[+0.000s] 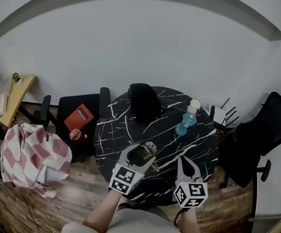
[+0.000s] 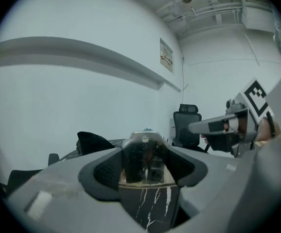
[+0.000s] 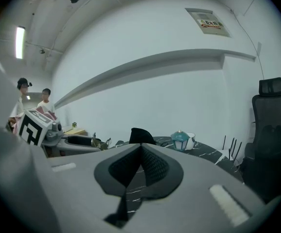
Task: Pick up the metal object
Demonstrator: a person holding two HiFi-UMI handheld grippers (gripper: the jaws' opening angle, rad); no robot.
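The metal object (image 1: 143, 152) is a small shiny, dark-reflecting piece with a brassy lower edge. My left gripper (image 1: 141, 155) is shut on it, over the near part of the black marble table (image 1: 126, 125). In the left gripper view the metal object (image 2: 144, 158) fills the gap between both pads, with the marble showing just below it. I cannot tell whether it touches the table. My right gripper (image 1: 186, 163) hovers to the right of it with nothing held. In the right gripper view its jaws meet at the tips (image 3: 141, 147).
A black bag (image 1: 143, 101) lies at the table's far side. A teal lantern (image 1: 185, 122) and a white cup (image 1: 195, 105) stand at the right. A chair with a red book (image 1: 82, 115) and a pink checked cloth (image 1: 31, 154) are left, an office chair (image 1: 267, 140) right.
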